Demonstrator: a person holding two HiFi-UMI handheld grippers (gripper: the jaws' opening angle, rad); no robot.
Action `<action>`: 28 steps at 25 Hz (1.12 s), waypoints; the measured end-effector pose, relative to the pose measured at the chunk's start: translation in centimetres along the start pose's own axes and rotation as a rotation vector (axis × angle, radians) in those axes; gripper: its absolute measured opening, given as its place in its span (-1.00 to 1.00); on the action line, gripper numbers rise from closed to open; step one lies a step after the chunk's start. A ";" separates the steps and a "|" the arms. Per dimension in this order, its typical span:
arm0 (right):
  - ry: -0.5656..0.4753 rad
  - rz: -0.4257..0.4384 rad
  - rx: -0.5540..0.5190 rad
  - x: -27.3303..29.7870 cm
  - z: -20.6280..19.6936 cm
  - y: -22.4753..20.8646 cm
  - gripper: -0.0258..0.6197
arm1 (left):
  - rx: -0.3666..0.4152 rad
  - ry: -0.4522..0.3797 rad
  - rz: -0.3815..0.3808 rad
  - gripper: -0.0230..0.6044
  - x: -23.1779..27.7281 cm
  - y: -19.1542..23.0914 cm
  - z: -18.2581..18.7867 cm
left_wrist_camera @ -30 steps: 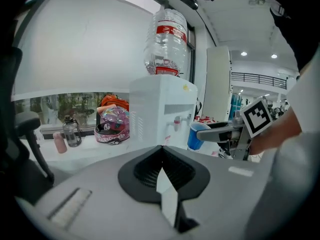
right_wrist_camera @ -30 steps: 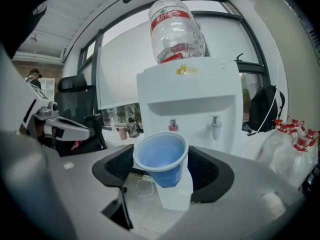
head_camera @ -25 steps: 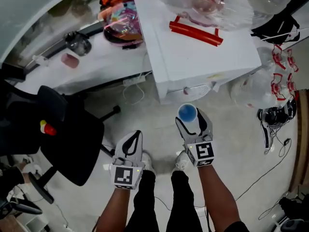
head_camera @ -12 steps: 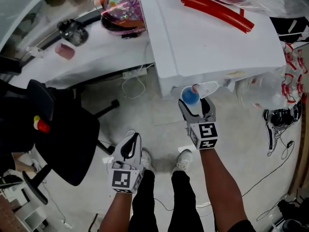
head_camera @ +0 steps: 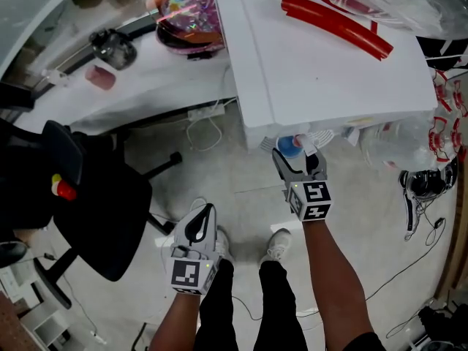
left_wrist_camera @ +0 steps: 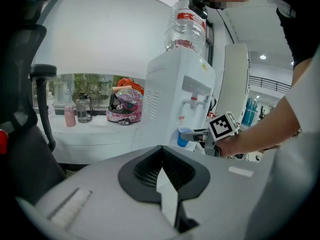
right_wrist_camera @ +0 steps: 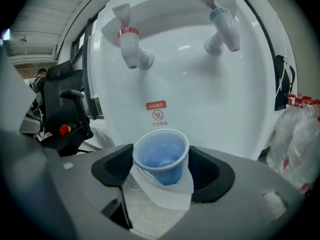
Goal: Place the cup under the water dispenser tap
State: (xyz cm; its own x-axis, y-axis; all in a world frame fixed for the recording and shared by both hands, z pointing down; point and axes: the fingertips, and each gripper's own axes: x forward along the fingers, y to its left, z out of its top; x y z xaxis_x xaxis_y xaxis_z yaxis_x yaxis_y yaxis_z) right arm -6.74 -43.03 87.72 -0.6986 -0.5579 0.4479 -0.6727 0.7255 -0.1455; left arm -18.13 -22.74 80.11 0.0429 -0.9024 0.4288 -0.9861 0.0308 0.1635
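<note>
I had lowered my right gripper [head_camera: 297, 155], clamped on the blue cup [right_wrist_camera: 161, 156], beneath the dispenser [head_camera: 329, 72] taps [right_wrist_camera: 131, 46] at 11 and 1 o'clock. Only the set-down remained. My left gripper [head_camera: 203, 214] hung closed, empty.

Floor [head_camera: 241, 174]: pale grey, smooth, scuffed, with thin cables [head_camera: 409, 258] trailing across it at the right. Office chair [head_camera: 102, 203]: one, black, on a wheeled base, standing just beside the counter. Counter [head_camera: 146, 86]: long, white, curved. Power strip [head_camera: 205, 112]: white, below the counter's edge, its cord looping down. Wall [left_wrist_camera: 100, 29]: white, curved, above a low window [left_wrist_camera: 95, 86] showing greenery. Ceiling light [left_wrist_camera: 263, 57]: round, lit, far off.
</note>
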 end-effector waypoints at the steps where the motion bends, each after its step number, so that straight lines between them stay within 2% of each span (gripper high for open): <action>1: 0.004 0.005 0.002 0.1 -0.1 0.1 0.15 | 0.000 0.000 -0.001 -0.87 0.1 0.0 0.0; 2: 0.010 0.009 0.005 0.3 -0.3 0.1 0.16 | 0.000 -0.001 -0.002 -0.87 0.1 -0.1 0.0; 5: 0.021 0.008 0.024 0.3 -0.7 0.1 0.39 | -0.003 0.007 0.001 -0.87 0.0 0.0 -0.5; 7: 0.020 0.000 0.018 -0.2 -0.5 0.1 0.43 | -0.005 0.010 -0.001 -0.87 -0.1 -0.1 -0.4; 11: -0.002 -0.001 0.010 -2.7 0.4 1.0 0.43 | -0.004 0.006 -0.012 -0.87 -0.6 -0.6 0.6; 16: -0.035 0.017 -0.006 -6.8 2.3 3.6 0.38 | 0.002 -0.038 -0.039 -0.87 -1.4 -1.5 4.2; 19: -0.052 0.017 -0.025 -9.3 3.5 5.3 0.29 | 0.013 -0.065 -0.056 -0.87 -1.8 -1.9 6.1; 22: -0.082 -0.003 -0.055 -12.1 5.1 7.1 0.09 | 0.023 -0.068 -0.072 -0.87 -2.5 -2.1 6.7; 28: -0.144 -0.029 -0.103 -18.6 9.8 9.9 -0.53 | 0.038 -0.081 -0.111 -0.88 -5.2 -4.0 10.7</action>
State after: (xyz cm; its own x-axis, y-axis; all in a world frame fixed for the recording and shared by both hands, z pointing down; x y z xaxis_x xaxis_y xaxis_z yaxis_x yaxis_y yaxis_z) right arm -2.78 -29.47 69.29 -0.7116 -0.6261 0.3188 -0.6701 0.7412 -0.0400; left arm -16.09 -22.82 67.69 0.1410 -0.9309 0.3369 -0.9814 -0.0866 0.1713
